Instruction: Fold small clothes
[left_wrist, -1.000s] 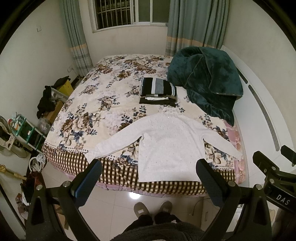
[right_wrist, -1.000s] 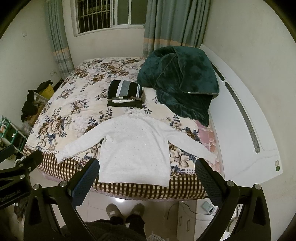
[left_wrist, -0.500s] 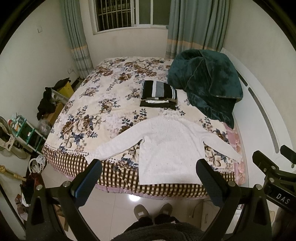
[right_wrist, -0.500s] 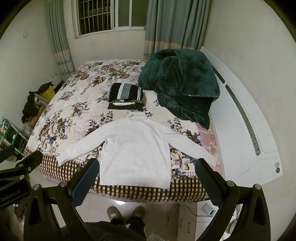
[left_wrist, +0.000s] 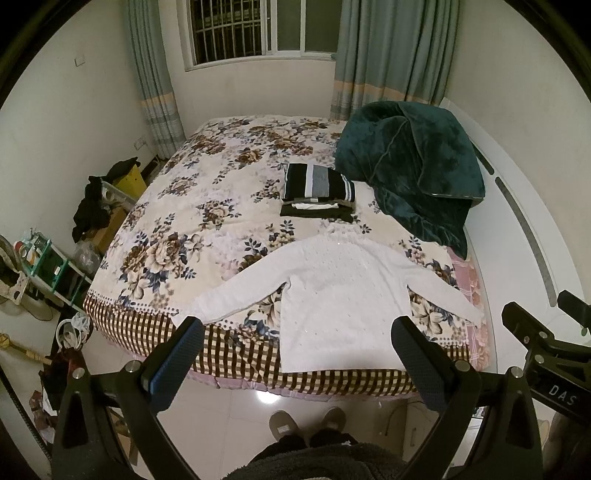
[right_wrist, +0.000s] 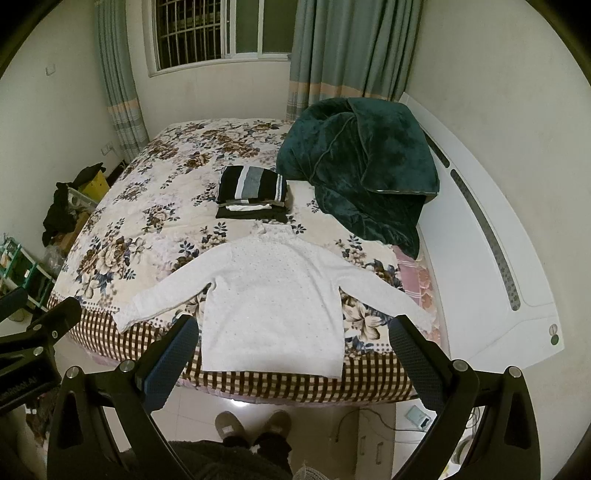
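A white knitted sweater (left_wrist: 343, 295) (right_wrist: 273, 295) lies flat on the flowered bed, both sleeves spread out, its hem hanging over the near checked edge. Behind its collar sits a stack of folded clothes (left_wrist: 317, 192) (right_wrist: 253, 194), a black-and-grey striped one on top. My left gripper (left_wrist: 297, 328) is open, held in the air in front of the bed, well short of the sweater. The right gripper (right_wrist: 291, 328) is open too, also above the floor before the hem. Neither holds anything.
A dark green blanket (left_wrist: 410, 166) is heaped at the bed's right, against the white headboard (right_wrist: 491, 236). Boxes, dark clothes and a green rack (left_wrist: 48, 266) crowd the floor on the left. The person's slippers (left_wrist: 306, 424) stand on the tiled floor by the bed's edge.
Both views have pulled back and tipped up slightly, so the bed and sweater sit a little higher and farther. The sweater and the stack have not moved.
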